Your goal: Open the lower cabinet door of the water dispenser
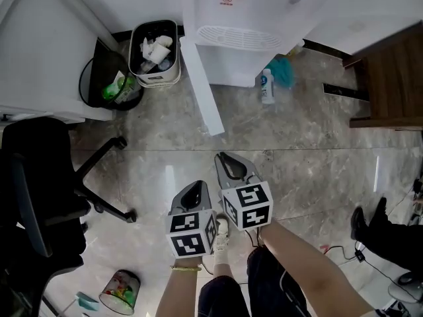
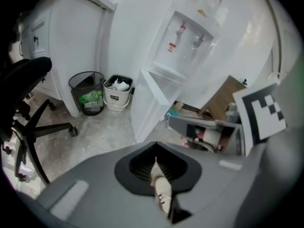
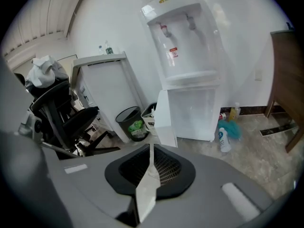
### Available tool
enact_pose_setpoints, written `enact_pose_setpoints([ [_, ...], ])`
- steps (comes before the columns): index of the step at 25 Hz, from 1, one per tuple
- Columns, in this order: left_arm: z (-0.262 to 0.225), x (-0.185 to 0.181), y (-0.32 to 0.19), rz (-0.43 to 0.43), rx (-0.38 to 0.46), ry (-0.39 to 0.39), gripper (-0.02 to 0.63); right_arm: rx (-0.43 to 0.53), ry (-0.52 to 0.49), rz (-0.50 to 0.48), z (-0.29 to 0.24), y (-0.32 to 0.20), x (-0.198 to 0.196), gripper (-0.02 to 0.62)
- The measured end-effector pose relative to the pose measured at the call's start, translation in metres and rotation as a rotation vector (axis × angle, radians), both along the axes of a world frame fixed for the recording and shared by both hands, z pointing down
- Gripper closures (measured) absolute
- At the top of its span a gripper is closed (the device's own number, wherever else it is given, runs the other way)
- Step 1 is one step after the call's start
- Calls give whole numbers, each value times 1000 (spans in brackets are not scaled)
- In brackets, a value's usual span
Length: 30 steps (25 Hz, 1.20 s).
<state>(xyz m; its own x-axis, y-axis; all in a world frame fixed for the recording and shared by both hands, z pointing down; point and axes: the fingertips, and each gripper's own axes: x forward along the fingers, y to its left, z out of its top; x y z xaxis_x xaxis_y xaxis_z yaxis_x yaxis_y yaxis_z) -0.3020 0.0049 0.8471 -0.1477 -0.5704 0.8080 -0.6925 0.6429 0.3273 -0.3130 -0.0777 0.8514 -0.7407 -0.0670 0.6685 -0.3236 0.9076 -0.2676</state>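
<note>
The white water dispenser (image 1: 244, 18) stands at the far wall, and its lower cabinet door (image 1: 201, 88) is swung wide open toward me, leaving the cabinet front (image 1: 231, 65) uncovered. The same open door (image 2: 149, 103) shows in the left gripper view, and it shows as a door (image 3: 164, 118) below the taps in the right gripper view. My left gripper (image 1: 193, 189) and right gripper (image 1: 227, 158) hang side by side over the floor, well short of the door. Both point down at the floor. Each has its jaws together with nothing held: left gripper (image 2: 156, 161), right gripper (image 3: 151, 148).
A white bin (image 1: 156, 53) and a black mesh bin (image 1: 112, 84) stand left of the dispenser. A black office chair (image 1: 46, 190) is at the left. A spray bottle (image 1: 267, 86) and a teal cloth (image 1: 284, 71) lie to the dispenser's right, and wooden furniture (image 1: 390, 84) beyond them.
</note>
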Motion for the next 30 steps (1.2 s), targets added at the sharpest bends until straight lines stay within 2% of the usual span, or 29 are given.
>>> enact_pose_setpoints([
  [2,-10,9,0,17,-1,-16,600,-4,10,28,-11,6,24,595],
  [8,-35,52,5,49,16,36,600,-76,101,165,-35,15,107,595],
  [12,-37,75,12,68,-3,49,600,-90,159,212,-35,17,141,597],
  [17,-32,82,15,79,-20,65,600,-81,182,217,-34,14,151,597],
  [30,-31,74,6,108,-24,54,600,-59,189,197,-37,13,147,597],
])
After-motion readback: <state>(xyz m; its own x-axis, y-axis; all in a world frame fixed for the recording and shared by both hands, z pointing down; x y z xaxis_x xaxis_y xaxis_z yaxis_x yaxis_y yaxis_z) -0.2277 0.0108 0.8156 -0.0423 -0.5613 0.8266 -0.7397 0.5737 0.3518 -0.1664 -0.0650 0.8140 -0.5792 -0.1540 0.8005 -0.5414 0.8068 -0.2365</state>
